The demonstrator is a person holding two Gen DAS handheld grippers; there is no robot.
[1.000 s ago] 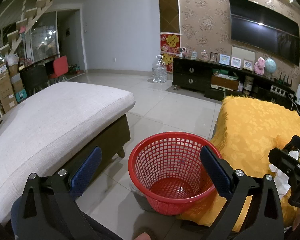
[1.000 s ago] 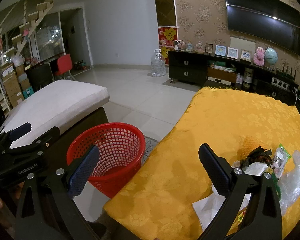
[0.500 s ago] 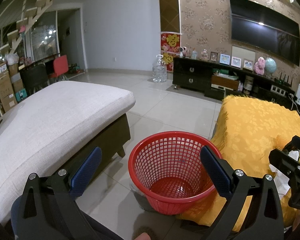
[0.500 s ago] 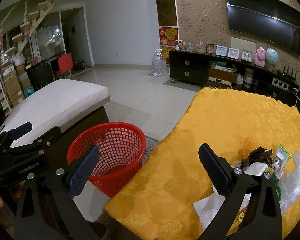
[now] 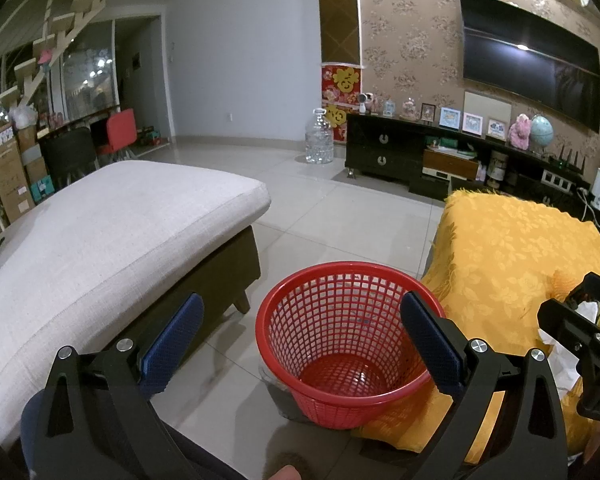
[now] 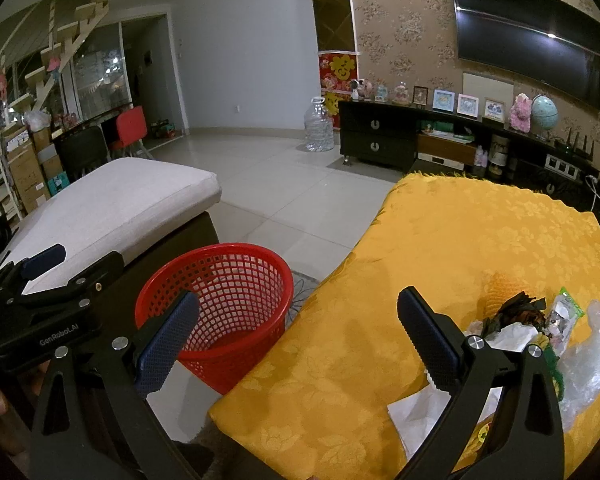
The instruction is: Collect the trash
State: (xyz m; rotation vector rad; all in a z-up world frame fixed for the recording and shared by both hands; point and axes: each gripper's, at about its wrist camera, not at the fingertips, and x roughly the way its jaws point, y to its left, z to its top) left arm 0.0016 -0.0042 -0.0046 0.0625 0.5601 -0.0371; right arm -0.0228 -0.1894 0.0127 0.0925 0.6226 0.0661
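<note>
A red mesh basket (image 5: pixel 350 340) stands on the floor beside the yellow-clothed table (image 5: pixel 512 256); it also shows in the right wrist view (image 6: pixel 224 304). My left gripper (image 5: pixel 300 340) is open and empty, hanging over the basket. My right gripper (image 6: pixel 296 340) is open and empty above the table's near corner. Trash lies on the yellow cloth (image 6: pixel 440 248) at the right: white tissue (image 6: pixel 424 416), a dark crumpled wrapper (image 6: pixel 516 312), a small snack packet (image 6: pixel 560 316) and a clear plastic bag (image 6: pixel 588 356).
A grey-cushioned ottoman (image 5: pixel 100 236) stands left of the basket. A dark TV cabinet (image 5: pixel 440 156) and a big water bottle (image 5: pixel 319 138) stand at the far wall across tiled floor (image 5: pixel 340 208). Chairs and boxes are at the far left.
</note>
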